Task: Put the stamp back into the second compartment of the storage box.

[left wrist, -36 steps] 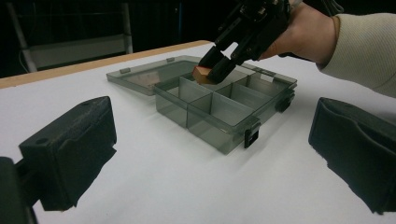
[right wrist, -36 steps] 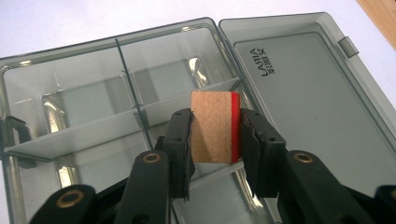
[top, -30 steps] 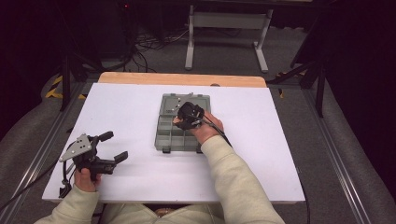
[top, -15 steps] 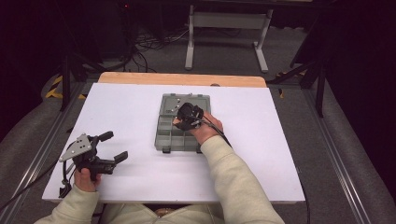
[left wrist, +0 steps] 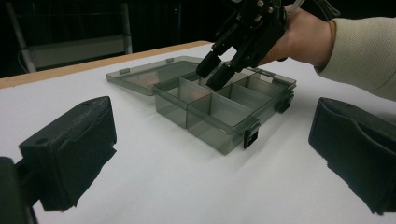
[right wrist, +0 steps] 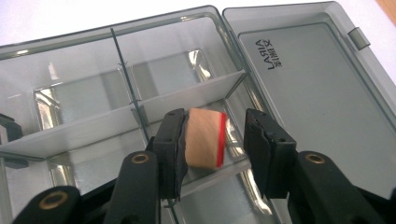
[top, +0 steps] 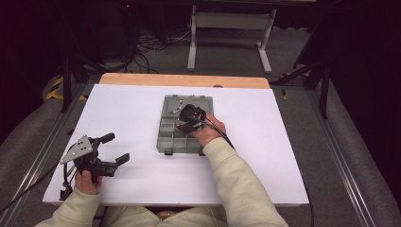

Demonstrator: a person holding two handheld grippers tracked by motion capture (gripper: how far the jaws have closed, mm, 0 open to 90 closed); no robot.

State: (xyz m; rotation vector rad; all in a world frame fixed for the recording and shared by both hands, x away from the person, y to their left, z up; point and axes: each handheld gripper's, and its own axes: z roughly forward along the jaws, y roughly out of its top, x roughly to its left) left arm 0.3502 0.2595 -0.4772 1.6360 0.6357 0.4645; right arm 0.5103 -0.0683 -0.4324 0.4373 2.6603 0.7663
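A small block is being placed into the compartment box.

The right gripper (right wrist: 212,144), jaws parted with a gap beside the tan, red-edged block (right wrist: 204,138), is poised over a far compartment of the smoky translucent plastic box (top: 166,137); withdrawal is judged next. The left gripper (top: 115,148) is held wide apart, near left, empty.

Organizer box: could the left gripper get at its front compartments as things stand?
Probably yes. The left gripper sits open on the white table, with bare surface between it and the organizer box. The right gripper hangs over the far compartments, leaving the near ones free.
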